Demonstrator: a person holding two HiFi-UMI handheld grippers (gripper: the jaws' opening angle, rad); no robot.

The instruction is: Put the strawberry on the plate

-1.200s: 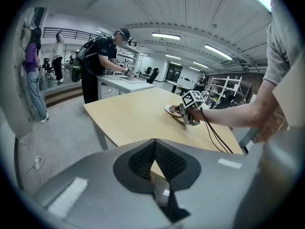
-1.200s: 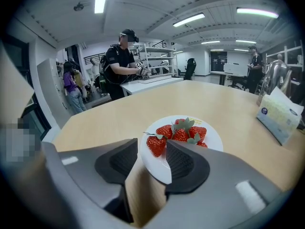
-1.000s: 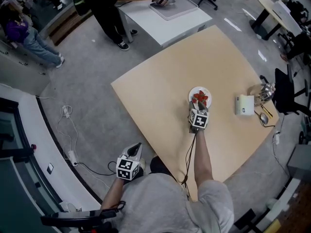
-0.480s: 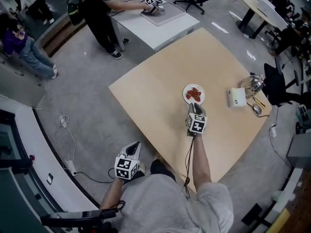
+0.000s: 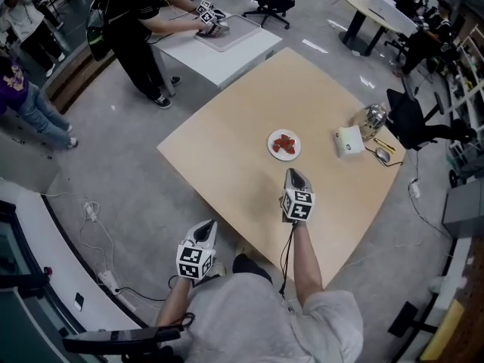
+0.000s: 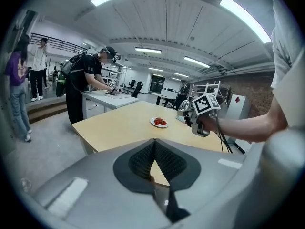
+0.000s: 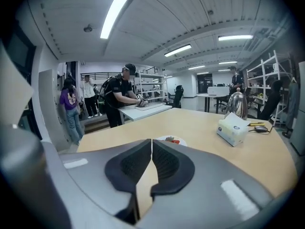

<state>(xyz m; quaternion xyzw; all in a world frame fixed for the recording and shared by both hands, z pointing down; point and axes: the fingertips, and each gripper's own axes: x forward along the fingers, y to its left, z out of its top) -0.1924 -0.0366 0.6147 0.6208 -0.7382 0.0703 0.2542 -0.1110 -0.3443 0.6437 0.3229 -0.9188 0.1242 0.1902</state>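
The strawberry (image 5: 285, 144) lies on the plate (image 5: 272, 151); nearer, my right hand-held gripper (image 5: 293, 174) has just closed empty, my left hand-held gripper (image 5: 206, 230) pressed together.

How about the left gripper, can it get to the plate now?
Probably, with a stretch: the left gripper is off the near edge of the table, but only bare tabletop lies between it and the plate.

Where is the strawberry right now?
In the head view, the red strawberry lies on the round white plate, left of the white tissue box.
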